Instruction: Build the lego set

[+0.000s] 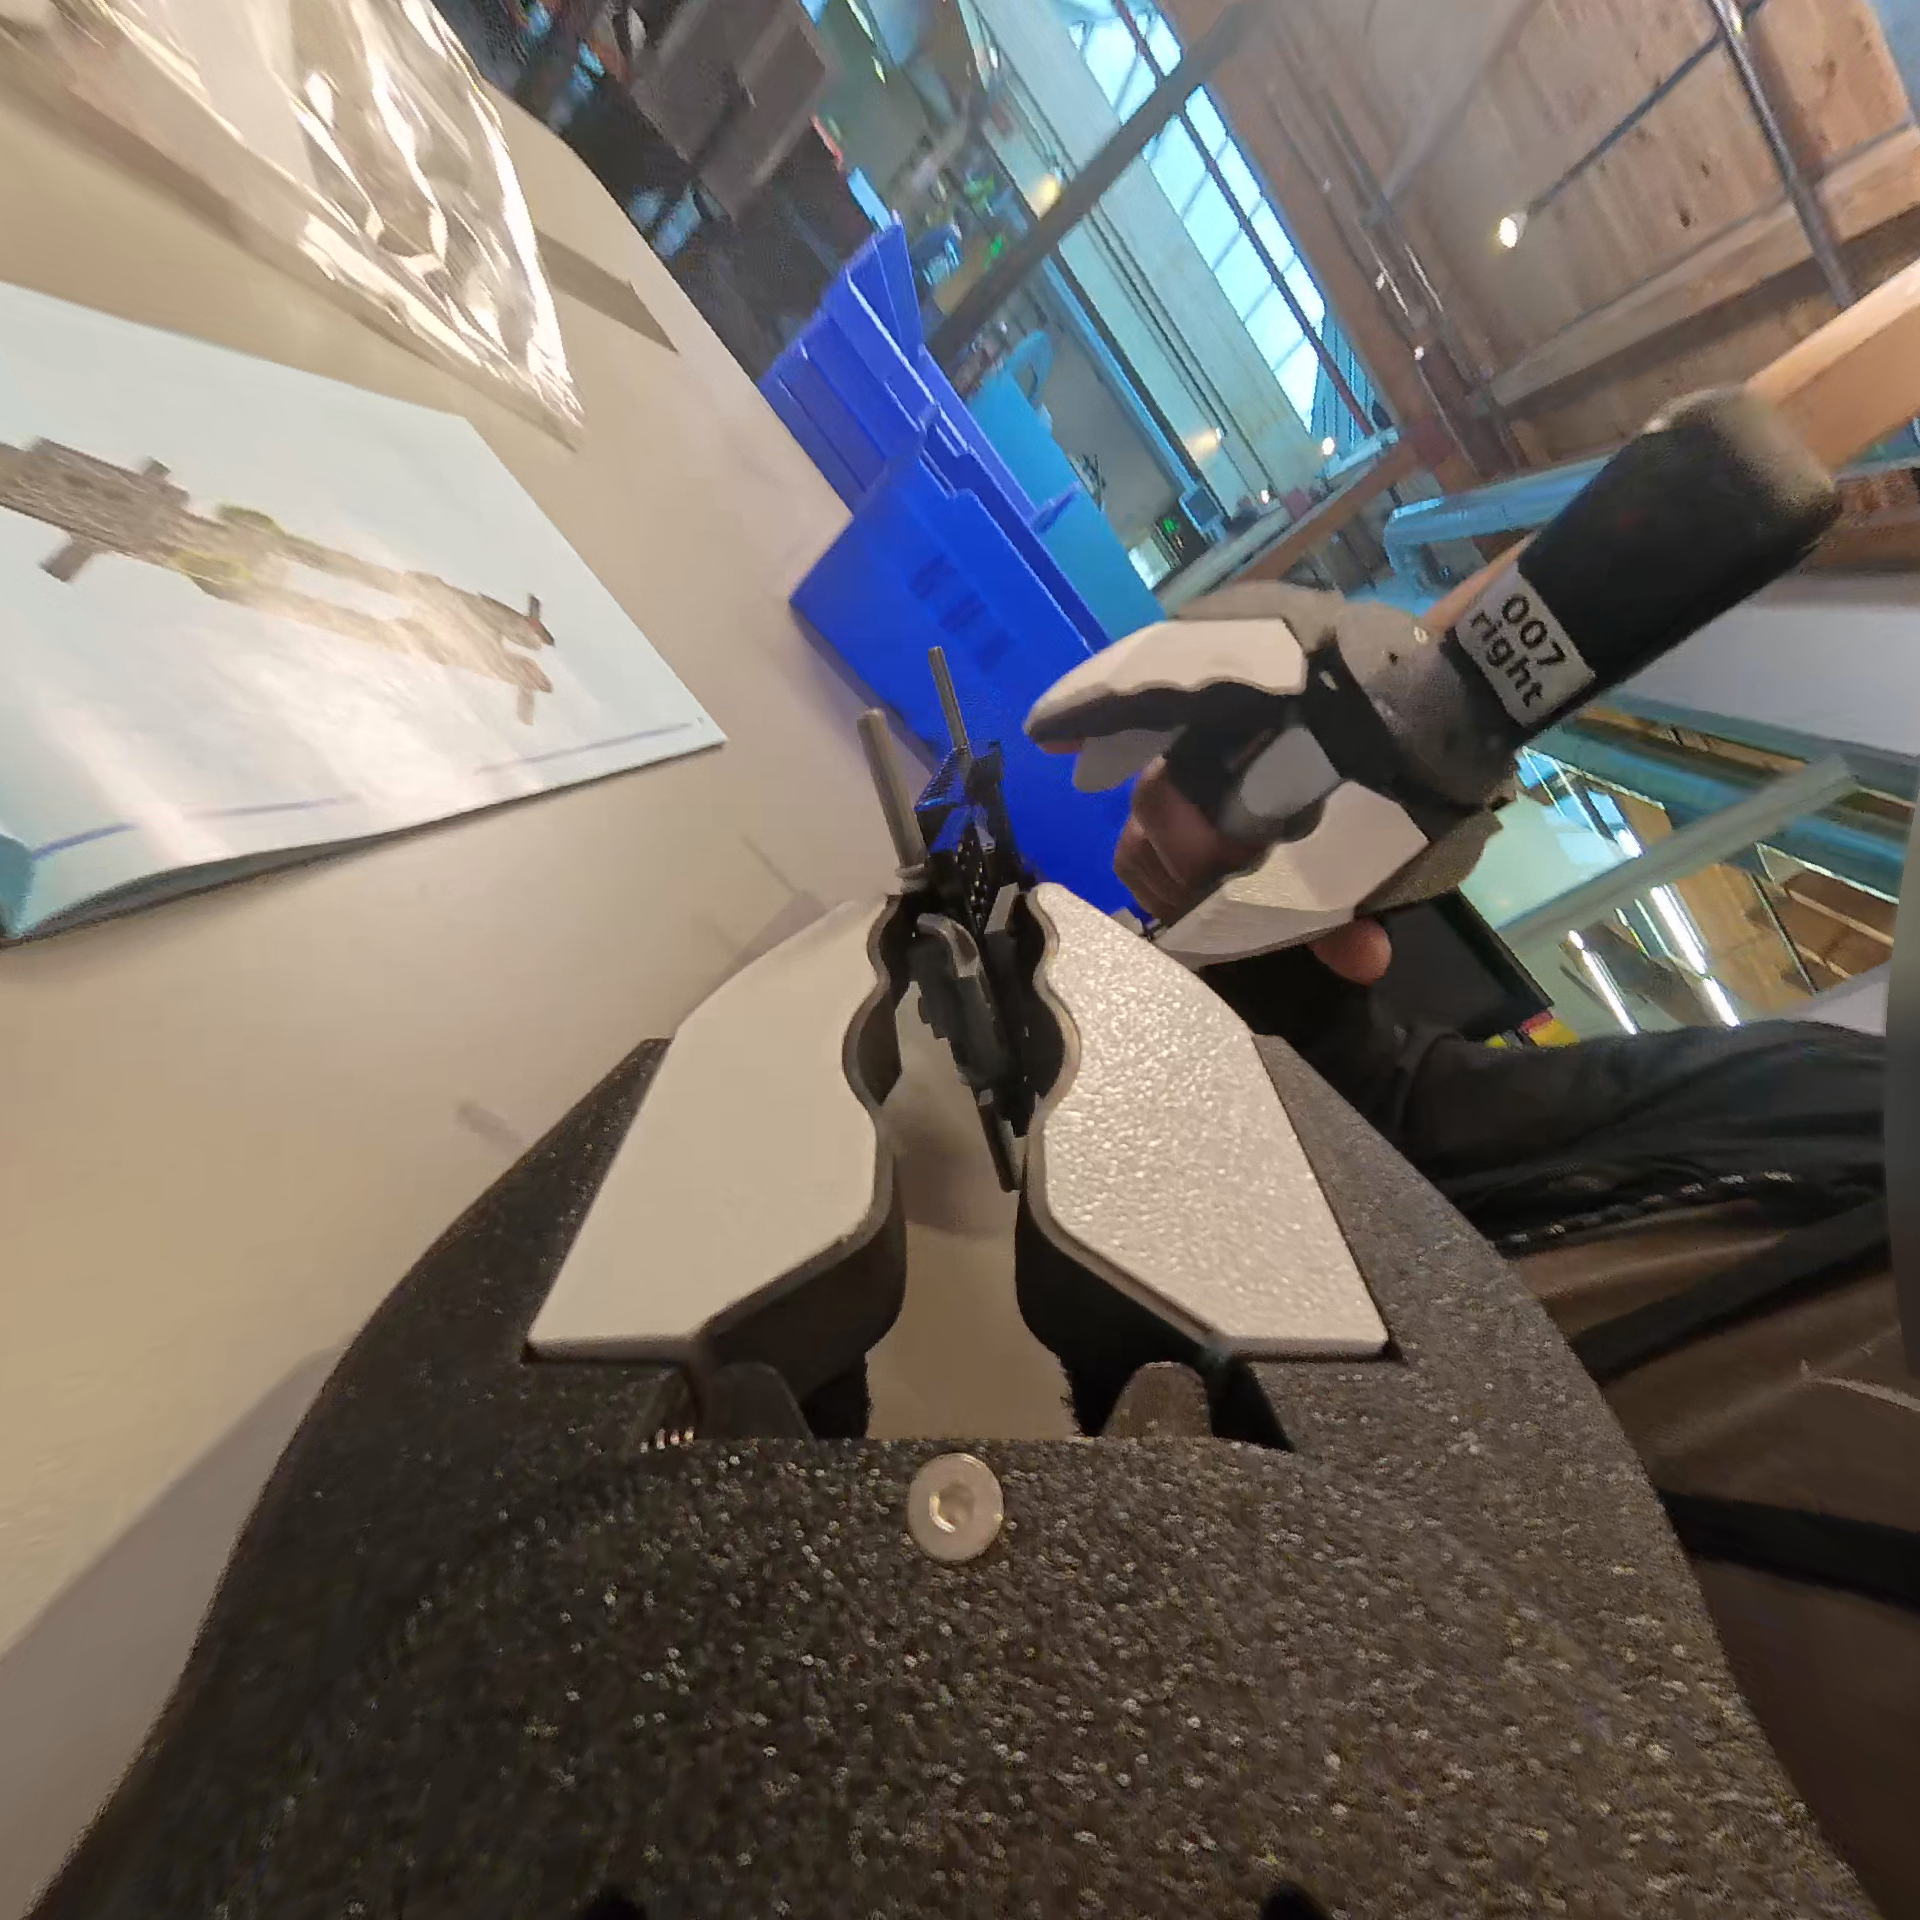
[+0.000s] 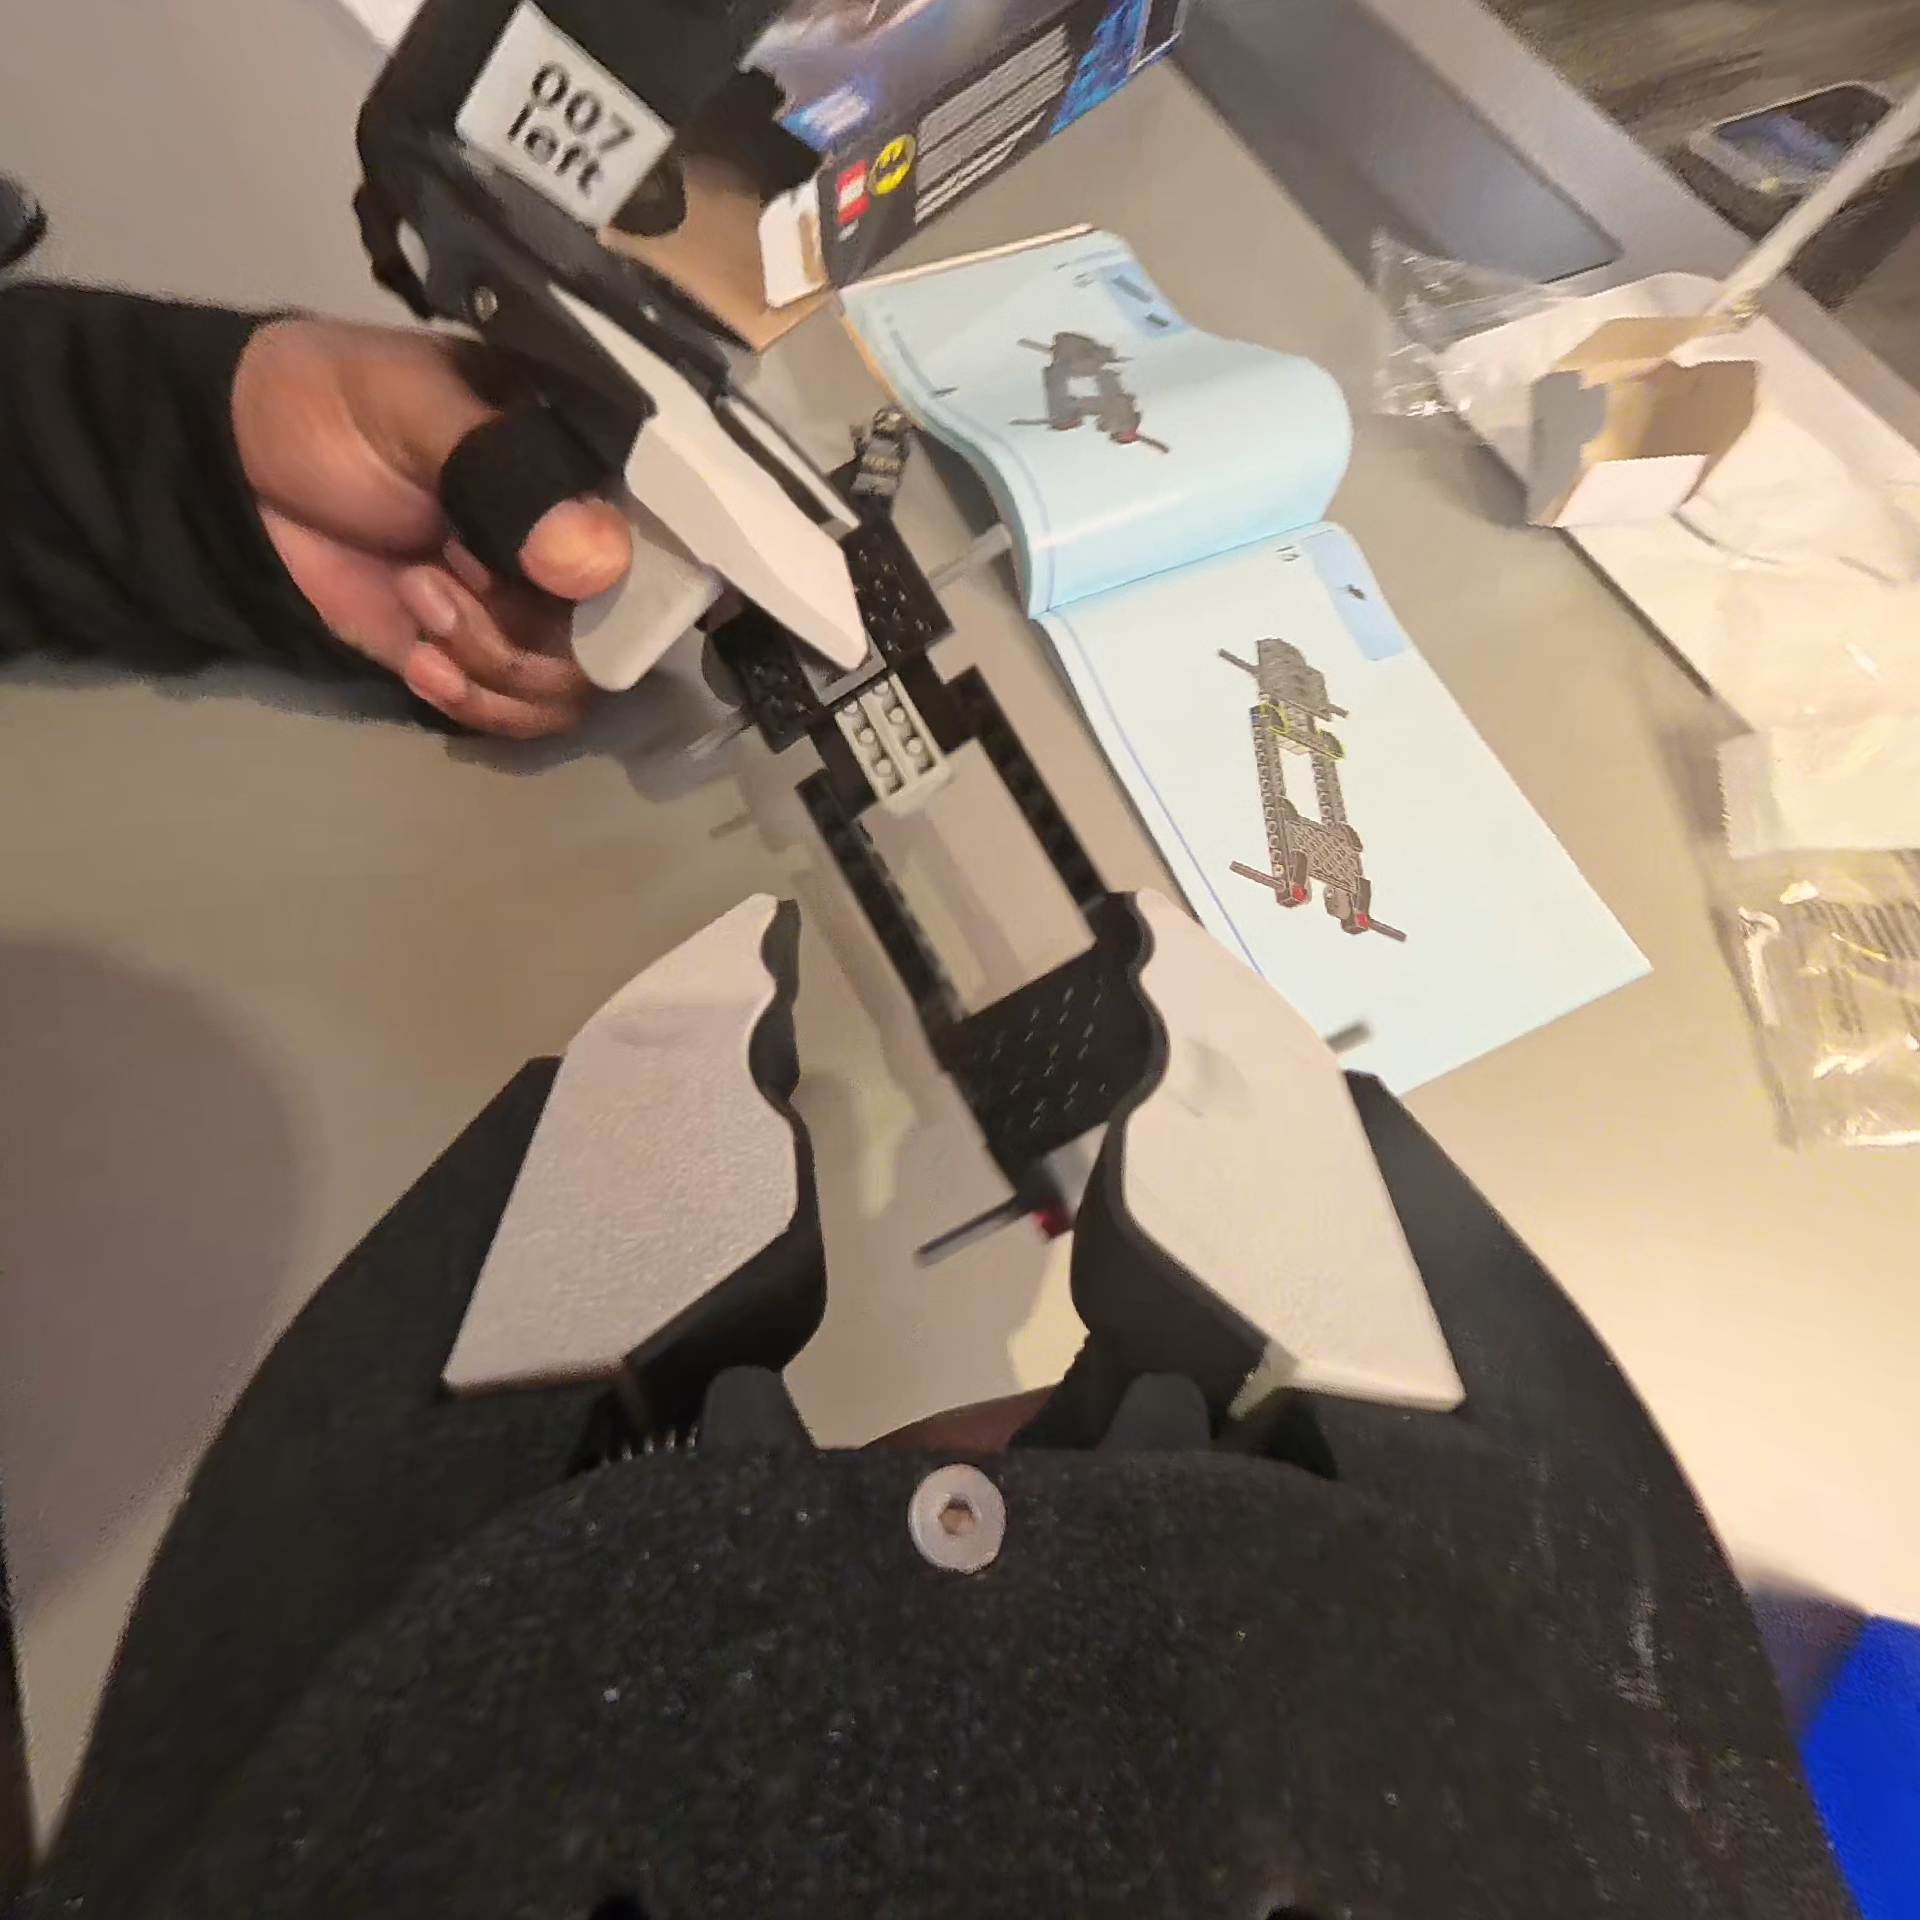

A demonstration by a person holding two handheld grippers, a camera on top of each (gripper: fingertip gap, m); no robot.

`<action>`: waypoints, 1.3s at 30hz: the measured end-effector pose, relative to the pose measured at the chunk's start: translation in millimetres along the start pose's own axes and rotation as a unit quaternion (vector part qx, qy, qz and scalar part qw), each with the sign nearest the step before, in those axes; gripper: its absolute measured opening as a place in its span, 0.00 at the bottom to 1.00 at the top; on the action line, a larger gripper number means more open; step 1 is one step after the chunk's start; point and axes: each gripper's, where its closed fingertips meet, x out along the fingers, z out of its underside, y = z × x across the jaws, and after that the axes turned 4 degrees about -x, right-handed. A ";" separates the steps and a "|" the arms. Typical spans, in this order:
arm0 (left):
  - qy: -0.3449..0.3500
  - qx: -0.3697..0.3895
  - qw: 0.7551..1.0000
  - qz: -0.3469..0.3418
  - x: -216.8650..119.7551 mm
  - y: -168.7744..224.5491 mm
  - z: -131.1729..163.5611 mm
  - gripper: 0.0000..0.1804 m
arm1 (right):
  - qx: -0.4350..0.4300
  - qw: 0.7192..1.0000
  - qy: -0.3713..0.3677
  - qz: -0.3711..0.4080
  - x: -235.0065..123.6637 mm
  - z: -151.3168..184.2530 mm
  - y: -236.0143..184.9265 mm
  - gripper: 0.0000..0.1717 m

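Brick frame (image 2: pixel 966 852) sits clamped in the left hand-held gripper (image 1: pixel 961 935), its far end between the spread right hand-held gripper (image 2: pixel 956 935) fingers.

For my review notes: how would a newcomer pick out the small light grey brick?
On the grey table, beside the open pale blue booklet, find the long black brick frame. The light grey brick sits across it near the left gripper, the only pale piece.
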 end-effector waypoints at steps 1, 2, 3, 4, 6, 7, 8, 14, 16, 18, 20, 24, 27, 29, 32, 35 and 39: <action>0.017 0.003 1.000 -0.006 -1.4 -1.3 -4.7 0.11 | 0.014 1.000 0.011 0.008 -4.7 -1.5 0.3 0.32; 0.035 0.007 0.999 -0.008 -2.9 -1.9 -9.7 0.11 | 0.032 0.999 0.024 0.012 -8.5 -3.1 -2.0 0.31; 0.055 0.010 0.998 -0.009 -4.3 -1.7 -14.6 0.11 | 0.054 0.998 0.042 0.010 -11.2 -5.2 -6.6 0.29; 0.075 0.012 0.997 -0.009 -5.4 -1.0 -19.1 0.11 | 0.078 0.995 0.064 0.006 -12.5 -7.5 -13.1 0.26; 0.118 0.015 0.993 0.009 -7.1 5.6 -26.9 0.11 | 0.133 0.985 0.111 -0.004 -10.8 -11.3 -26.1 0.23; 0.140 0.014 0.990 0.024 -7.6 10.6 -30.0 0.11 | 0.162 0.978 0.130 -0.003 -7.4 -11.7 -29.6 0.22; 0.162 0.015 0.986 0.041 -7.8 16.8 -32.1 0.11 | 0.191 0.971 0.145 0.000 -2.3 -11.0 -30.5 0.22; 0.230 0.066 0.962 0.133 -4.6 55.3 -25.1 0.11 | 0.327 0.913 0.238 -0.043 12.8 -27.6 -32.3 0.22; 0.233 0.076 0.960 0.138 -3.0 58.8 -21.7 0.11 | 0.335 0.903 0.264 -0.046 12.2 -35.1 -33.1 0.21; 0.238 0.086 0.957 0.140 -3.7 61.5 -21.3 0.11 | 0.344 0.892 0.286 -0.064 10.7 -41.8 -37.2 0.20; 0.245 0.091 0.956 0.138 -4.9 61.0 -22.1 0.11 | 0.356 0.881 0.303 -0.072 10.1 -43.9 -38.1 0.20; 0.250 0.092 0.955 0.132 -5.7 58.9 -23.3 0.11 | 0.369 0.864 0.332 -0.087 6.2 -48.5 -35.9 0.20; 0.246 0.101 0.954 0.139 -4.2 62.0 -21.2 0.11 | 0.369 0.861 0.339 -0.088 5.6 -50.6 -34.7 0.20; 0.237 0.107 0.955 0.140 -1.4 63.8 -18.4 0.11 | 0.369 0.857 0.349 -0.086 4.0 -52.7 -33.7 0.19; 0.231 0.119 0.955 0.145 1.5 67.8 -14.8 0.11 | 0.373 0.849 0.365 -0.082 0.0 -54.9 -31.4 0.16; 0.227 0.121 0.955 0.148 3.0 69.5 -13.0 0.11 | 0.370 0.846 0.375 -0.081 -2.7 -55.8 -31.8 0.14; 0.222 0.125 0.955 0.154 3.3 72.3 -10.7 0.11 | 0.358 0.844 0.390 -0.080 -6.0 -57.0 -34.7 0.13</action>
